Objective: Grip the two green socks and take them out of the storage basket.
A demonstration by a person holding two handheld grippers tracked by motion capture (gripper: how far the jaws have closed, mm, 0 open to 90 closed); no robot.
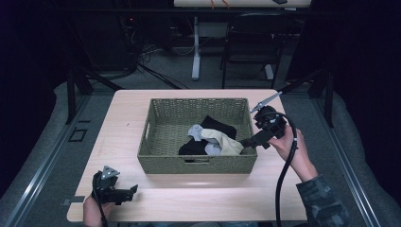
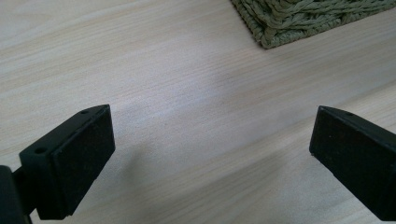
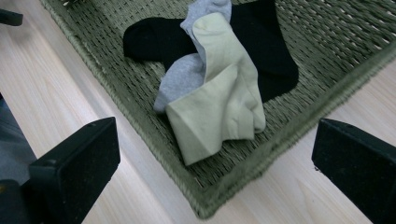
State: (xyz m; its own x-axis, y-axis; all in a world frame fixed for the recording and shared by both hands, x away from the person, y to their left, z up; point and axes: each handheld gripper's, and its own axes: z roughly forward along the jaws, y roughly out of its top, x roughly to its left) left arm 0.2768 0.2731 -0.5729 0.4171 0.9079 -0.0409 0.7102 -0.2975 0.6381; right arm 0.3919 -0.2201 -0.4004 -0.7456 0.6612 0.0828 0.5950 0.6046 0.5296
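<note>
Right now my right gripper (image 3: 215, 154) has its jaws spread wide, with nothing between them; they hang over the near right corner of the basket (image 3: 327, 28), pointing down at the socks. Directly ahead of the jaws lies the cream sock (image 3: 219, 107), folded over on itself, its lower edge close to the basket's wall. Under it and to one side is the grey sock (image 3: 180, 81), and beneath both spreads the black sock (image 3: 261, 42), flat on the woven floor.

From the high view, my right gripper (image 1: 246, 141) reaches in over the basket's right rim (image 1: 198, 165), just beside the cream sock (image 1: 224, 141), with my right hand (image 1: 286, 142) behind it and the cable trailing back along my sleeve.

My left gripper (image 2: 212, 154) is likewise wide open and holds nothing; below its jaws is bare table (image 2: 163, 70), with a corner of the basket (image 2: 299, 18) farther off. In the high view it (image 1: 134, 189) rests low at the table's (image 1: 283, 189) near left edge, well apart from the basket.
</note>
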